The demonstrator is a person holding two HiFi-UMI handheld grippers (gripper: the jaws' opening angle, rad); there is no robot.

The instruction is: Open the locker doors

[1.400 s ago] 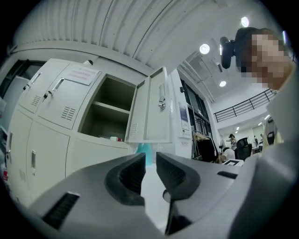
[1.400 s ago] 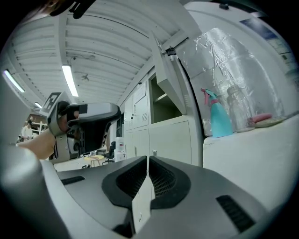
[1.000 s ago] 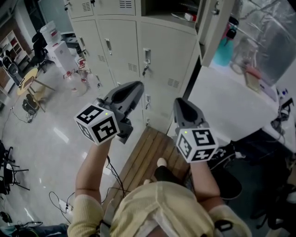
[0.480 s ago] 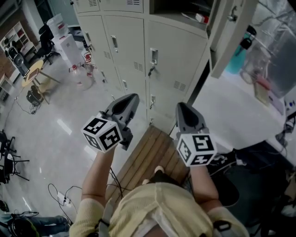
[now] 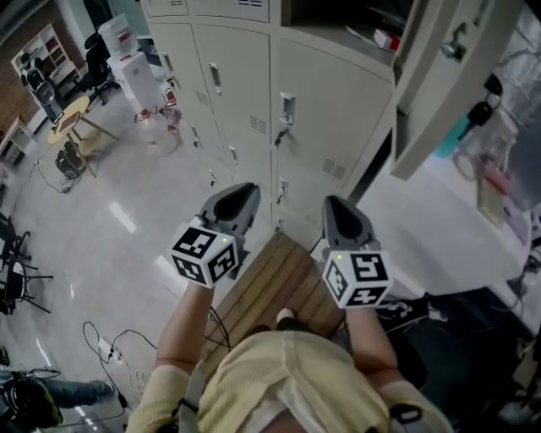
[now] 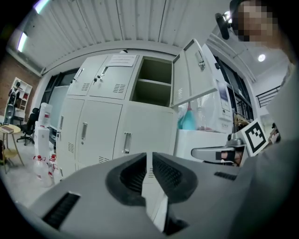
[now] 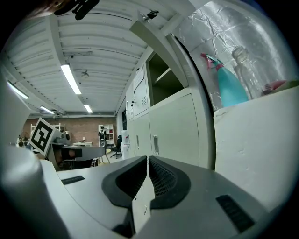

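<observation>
The tall cream metal lockers stand at the far side of the shiny floor. Most of their doors are closed. One cream locker door up on the right hangs open. The dark box behind it has small things on its shelf.

The left gripper is held out over the far end of a brown wooden bench. It points at the closed lockers but does not touch them. In the left gripper view its jaws are squeezed together with nothing in them. The closed doors are straight ahead of them. The open door is above and to the right.

The right gripper is just beside the left one, on its right, and also apart from the lockers. In the right gripper view its jaws are pressed together and hold nothing. The lockers are ahead and a little left. A teal spray bottle stands on a white counter on the right.
</observation>
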